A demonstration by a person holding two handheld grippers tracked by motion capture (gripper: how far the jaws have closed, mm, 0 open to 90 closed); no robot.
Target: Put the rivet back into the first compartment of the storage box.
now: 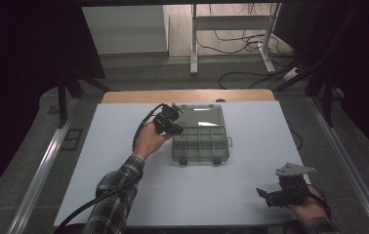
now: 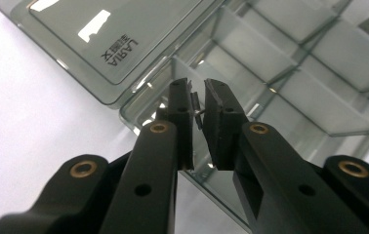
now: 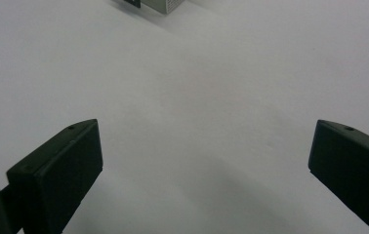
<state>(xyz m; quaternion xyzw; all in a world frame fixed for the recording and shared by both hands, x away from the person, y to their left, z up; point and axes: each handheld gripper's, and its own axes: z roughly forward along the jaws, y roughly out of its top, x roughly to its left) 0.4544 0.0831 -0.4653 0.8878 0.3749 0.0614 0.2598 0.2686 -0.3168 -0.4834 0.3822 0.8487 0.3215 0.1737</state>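
Nearest the high camera, the right gripper (image 1: 270, 194) rested in the person's hand at the near right edge of the white surface (image 1: 251, 170), its jaws spread wide over bare tabletop and holding nothing. Farther off, the left gripper (image 2: 198, 105) hung over the left rim of the clear compartment box (image 1: 199, 141), whose lid (image 1: 199, 116) lay open behind it. Its jaws stood nearly closed, pinching a small metal part (image 2: 198, 111) above a corner compartment.
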